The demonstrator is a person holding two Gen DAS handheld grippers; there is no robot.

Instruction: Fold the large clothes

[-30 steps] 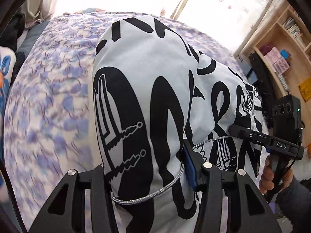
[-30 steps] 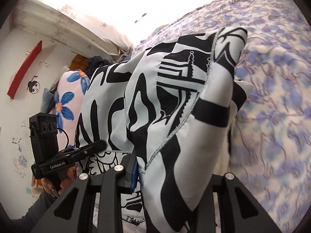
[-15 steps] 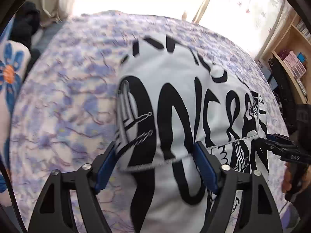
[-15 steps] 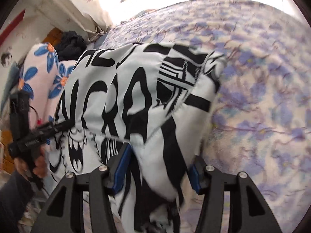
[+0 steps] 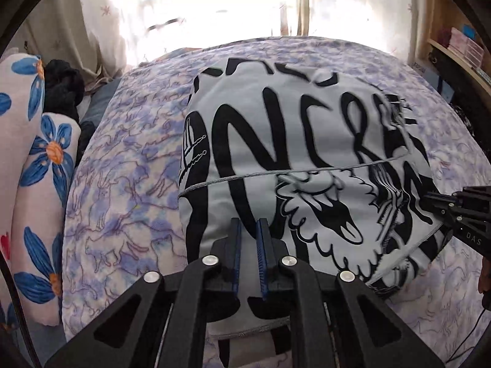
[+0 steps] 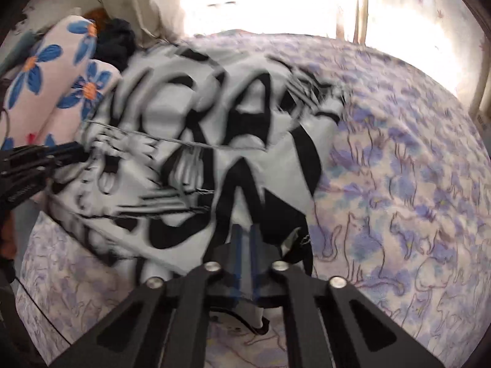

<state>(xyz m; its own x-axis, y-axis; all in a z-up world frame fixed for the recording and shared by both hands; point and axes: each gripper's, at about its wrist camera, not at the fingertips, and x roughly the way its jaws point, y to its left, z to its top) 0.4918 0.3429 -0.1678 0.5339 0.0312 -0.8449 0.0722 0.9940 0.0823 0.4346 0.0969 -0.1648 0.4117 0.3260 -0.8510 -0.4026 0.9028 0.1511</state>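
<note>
A large white garment with bold black print (image 5: 307,153) lies on the bed, its far part folded back over its near part, with a stitched hem across the middle. My left gripper (image 5: 249,225) is shut, empty, and sits above the garment's near edge. My right gripper (image 6: 247,230) is also shut, over the garment (image 6: 214,141) at its near right side; blur hides whether cloth is between its blue pads. Each gripper shows at the edge of the other's view, the right one at the right of the left wrist view (image 5: 460,214).
The bed has a purple-and-white cat-print cover (image 5: 122,184). Floral pillows (image 5: 36,168) and a dark heap of clothes (image 5: 64,89) lie at the left. A wooden shelf unit (image 5: 460,49) stands at the right. A bright curtained window is behind.
Both grippers let go of the lifted garment edge, pulled back towards me and closed. The folded part has dropped flat onto the rest of the garment.
</note>
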